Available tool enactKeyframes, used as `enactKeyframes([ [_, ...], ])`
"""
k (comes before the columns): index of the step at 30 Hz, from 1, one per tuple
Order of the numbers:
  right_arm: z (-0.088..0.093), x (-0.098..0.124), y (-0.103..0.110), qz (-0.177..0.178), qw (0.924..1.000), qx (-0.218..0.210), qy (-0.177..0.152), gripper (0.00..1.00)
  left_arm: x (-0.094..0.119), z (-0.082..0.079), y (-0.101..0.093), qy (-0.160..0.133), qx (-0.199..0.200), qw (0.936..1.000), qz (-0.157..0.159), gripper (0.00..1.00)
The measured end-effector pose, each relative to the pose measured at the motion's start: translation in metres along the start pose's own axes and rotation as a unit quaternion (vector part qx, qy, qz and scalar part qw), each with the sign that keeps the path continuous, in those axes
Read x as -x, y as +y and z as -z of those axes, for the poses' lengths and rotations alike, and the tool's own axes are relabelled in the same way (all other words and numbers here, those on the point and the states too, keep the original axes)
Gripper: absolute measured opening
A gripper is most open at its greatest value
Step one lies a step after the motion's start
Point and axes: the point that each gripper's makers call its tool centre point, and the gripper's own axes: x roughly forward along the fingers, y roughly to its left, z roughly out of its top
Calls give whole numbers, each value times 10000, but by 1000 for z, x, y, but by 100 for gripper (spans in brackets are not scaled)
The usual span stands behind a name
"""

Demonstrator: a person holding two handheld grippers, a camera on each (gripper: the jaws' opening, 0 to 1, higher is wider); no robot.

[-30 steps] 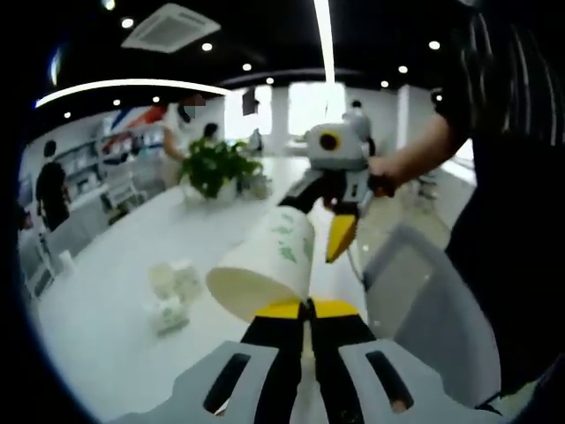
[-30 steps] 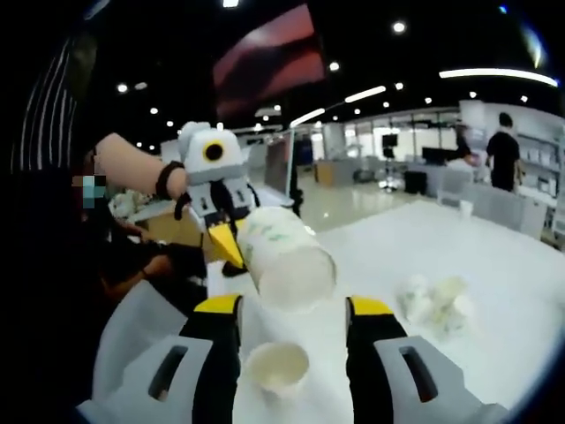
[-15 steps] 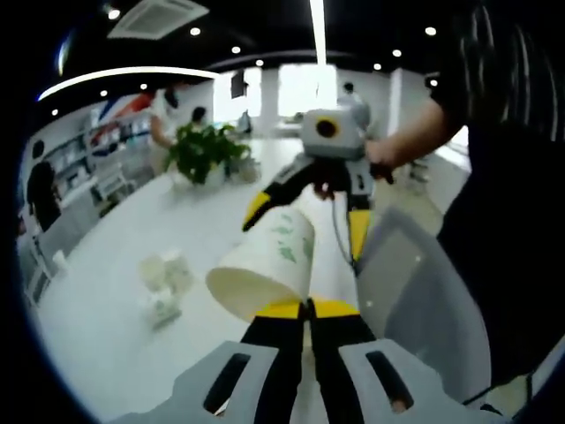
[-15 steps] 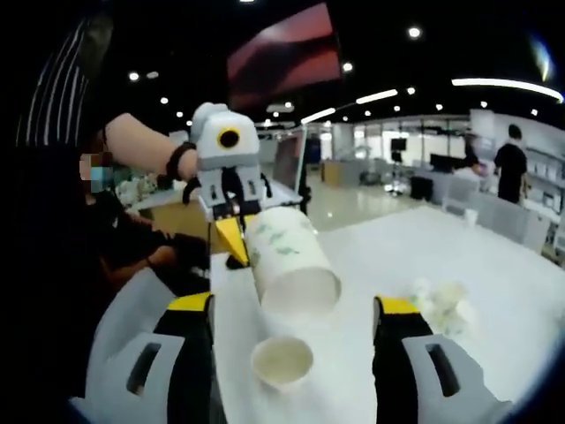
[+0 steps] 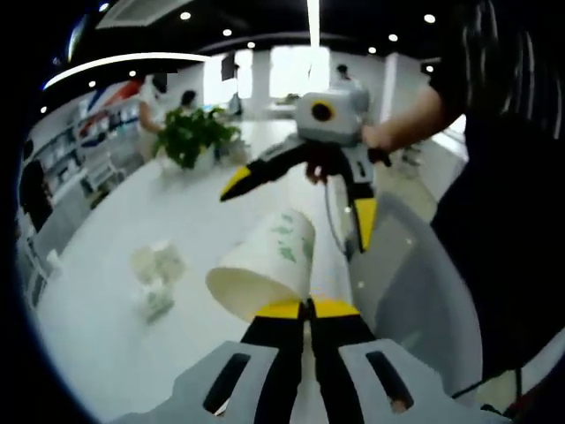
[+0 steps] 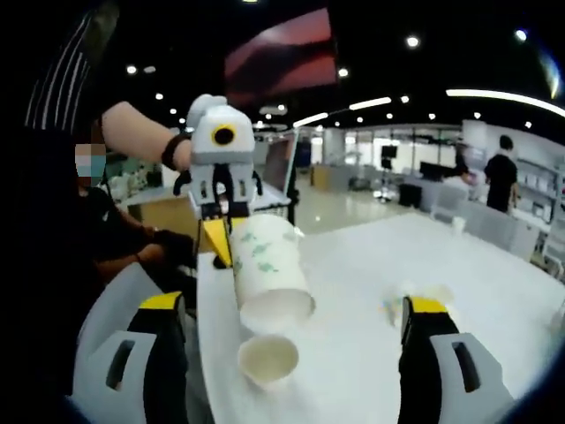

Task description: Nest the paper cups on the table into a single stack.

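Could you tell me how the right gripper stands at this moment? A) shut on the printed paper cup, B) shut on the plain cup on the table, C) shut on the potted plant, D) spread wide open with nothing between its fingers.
D. The right gripper has its fingers spread far apart in its own view, while the left gripper pinches the printed paper cup and the plain cup lies free on the table.

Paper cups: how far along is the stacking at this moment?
Nothing looks nested yet. In hand: the left hand-held gripper is shut on one cup, held tilted in the air. The right hand-held gripper is wide open, with a second cup standing on the table between its jaws. Left: joining them; other white items are too blurred to identify.
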Motion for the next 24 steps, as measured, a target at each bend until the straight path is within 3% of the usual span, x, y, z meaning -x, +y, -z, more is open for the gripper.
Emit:
enactKeyframes([
  [11,2,8,0,41,10000,-25,-74,98,-6,7,-1,836,48,9965,74,0],
  [15,4,11,1,43,9999,-46,-95,97,-6,18,6,1431,-103,9896,-57,0],
  [24,7,16,0,105,9997,-135,-182,96,-13,17,2,1879,76,9821,38,0],
])
